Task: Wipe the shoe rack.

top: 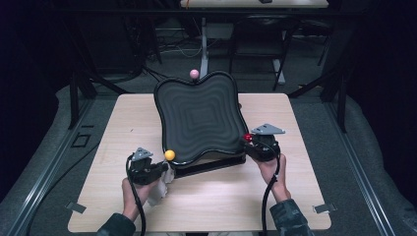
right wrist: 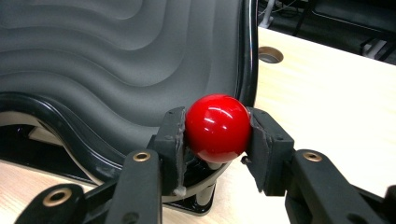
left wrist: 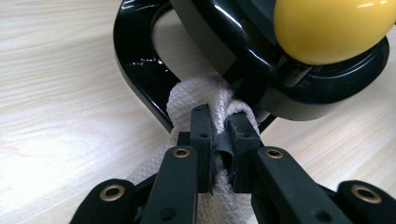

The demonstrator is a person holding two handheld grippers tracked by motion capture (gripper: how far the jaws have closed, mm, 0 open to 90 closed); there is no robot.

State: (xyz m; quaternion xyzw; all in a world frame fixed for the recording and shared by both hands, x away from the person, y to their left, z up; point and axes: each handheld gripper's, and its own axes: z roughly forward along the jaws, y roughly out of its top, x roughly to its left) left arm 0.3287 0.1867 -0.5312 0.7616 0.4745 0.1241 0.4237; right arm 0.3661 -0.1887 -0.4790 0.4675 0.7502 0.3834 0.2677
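Note:
A black tray-like board (top: 199,115) with a wavy ridged surface stands tilted on a black base at the table's middle. It carries ball knobs at its corners: yellow (top: 169,155) near left, red (top: 248,137) near right, pink (top: 194,73) at the back. My left gripper (top: 158,171) is shut on a white textured cloth (left wrist: 210,105), bunched against the black base just under the yellow ball (left wrist: 334,25). My right gripper (right wrist: 215,133) is shut on the red ball (right wrist: 217,128) at the board's edge (right wrist: 250,70).
The light wooden table (top: 206,196) has bare room on both sides of the board and in front. A round hole (right wrist: 271,54) is set in the tabletop beyond the red ball. Dark frames and another desk stand behind the table.

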